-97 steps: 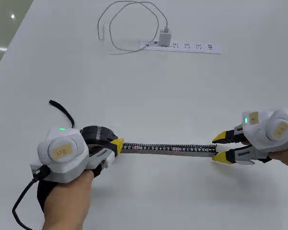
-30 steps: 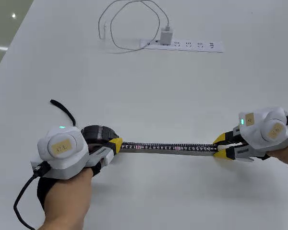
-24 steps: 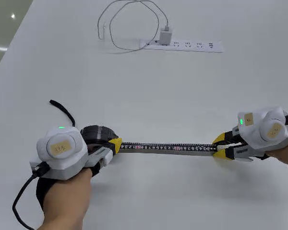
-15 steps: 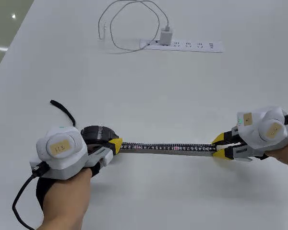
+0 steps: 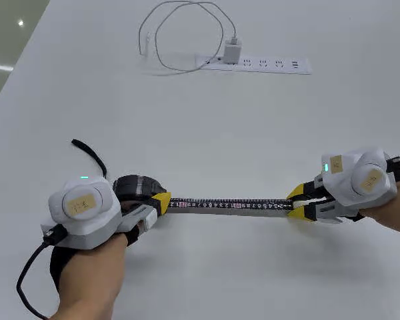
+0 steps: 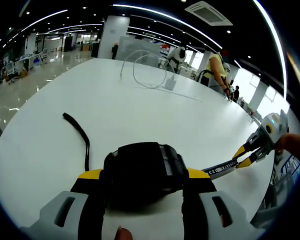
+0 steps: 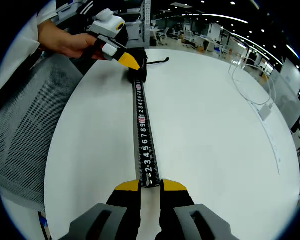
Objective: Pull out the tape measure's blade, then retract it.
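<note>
A black tape measure case [image 5: 137,189] rests on the white table [image 5: 207,133], with my left gripper [image 5: 153,200] shut around it. In the left gripper view the case [image 6: 142,167] sits between the yellow-tipped jaws of that gripper [image 6: 144,176]. Its blade [image 5: 230,204] lies drawn out flat to the right. My right gripper [image 5: 293,203] is shut on the blade's end. In the right gripper view the blade [image 7: 142,135] runs from the right gripper [image 7: 150,186] to the case [image 7: 139,74]. The case's black strap [image 5: 87,155] trails left on the table.
A white power strip [image 5: 267,65] with a charger [image 5: 231,51] and a looped white cable [image 5: 180,33] lies at the far side. The table's left edge [image 5: 17,73] runs diagonally. A grey mesh chair [image 7: 25,130] stands beside the table.
My right gripper has moved a little left toward the case, still shut on the blade's end, so slightly less blade shows. The left gripper and case have stayed put.
</note>
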Available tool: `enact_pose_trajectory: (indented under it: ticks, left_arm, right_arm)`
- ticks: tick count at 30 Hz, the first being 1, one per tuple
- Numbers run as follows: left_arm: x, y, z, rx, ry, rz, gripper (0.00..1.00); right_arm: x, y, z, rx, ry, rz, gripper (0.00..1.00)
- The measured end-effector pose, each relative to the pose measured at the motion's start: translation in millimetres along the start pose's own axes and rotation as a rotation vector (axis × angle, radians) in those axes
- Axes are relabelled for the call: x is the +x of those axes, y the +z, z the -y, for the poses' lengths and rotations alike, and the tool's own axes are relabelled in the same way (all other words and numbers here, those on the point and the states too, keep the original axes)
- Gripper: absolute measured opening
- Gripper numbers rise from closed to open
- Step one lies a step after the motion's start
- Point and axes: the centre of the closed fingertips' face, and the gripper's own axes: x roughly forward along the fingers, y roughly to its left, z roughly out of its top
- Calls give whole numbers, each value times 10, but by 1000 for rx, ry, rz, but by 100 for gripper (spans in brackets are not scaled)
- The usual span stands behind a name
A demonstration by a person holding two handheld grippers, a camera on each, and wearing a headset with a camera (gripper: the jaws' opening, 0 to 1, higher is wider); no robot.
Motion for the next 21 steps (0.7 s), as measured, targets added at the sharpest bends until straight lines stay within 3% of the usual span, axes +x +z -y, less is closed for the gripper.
enact_pose_trajectory:
  ticks: [21]
  left_arm:
    - [1, 1, -8, -17, -13, 4, 58]
  right_arm:
    - [95, 114, 12, -5, 14, 17, 9]
